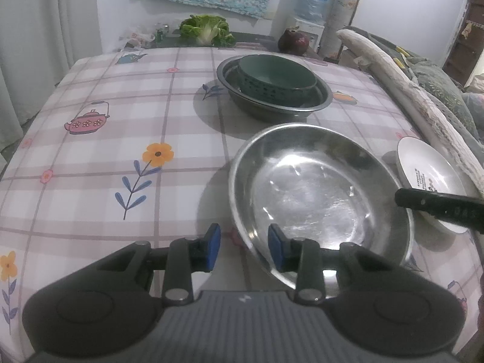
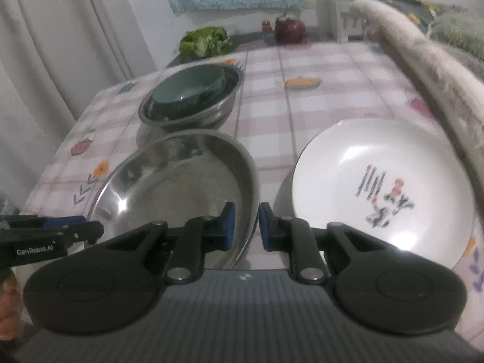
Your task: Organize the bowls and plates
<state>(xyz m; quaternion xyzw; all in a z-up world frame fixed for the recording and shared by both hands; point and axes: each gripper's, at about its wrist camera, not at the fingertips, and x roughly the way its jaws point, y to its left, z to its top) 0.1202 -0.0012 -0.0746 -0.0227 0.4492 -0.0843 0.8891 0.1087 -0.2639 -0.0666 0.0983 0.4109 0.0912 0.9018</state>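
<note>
A shallow steel plate (image 1: 317,187) (image 2: 181,175) lies on the checked tablecloth between my two grippers. My left gripper (image 1: 245,248) straddles its near left rim: one blue pad is inside the plate, the other outside, and cloth shows beside the outer pad. My right gripper (image 2: 246,227) is shut on the plate's right rim. A white plate (image 2: 363,166) (image 1: 429,169) with a printed motif lies just right of it. Farther back, a green bowl (image 1: 275,72) (image 2: 187,87) sits inside a steel basin (image 1: 320,99) (image 2: 193,118).
A pale rolled cover (image 1: 408,90) (image 2: 438,69) runs along the table's right edge, close to the white plate. A cabbage (image 1: 208,28) and a dark red pot (image 1: 293,40) stand beyond the far edge. A curtain hangs at the left.
</note>
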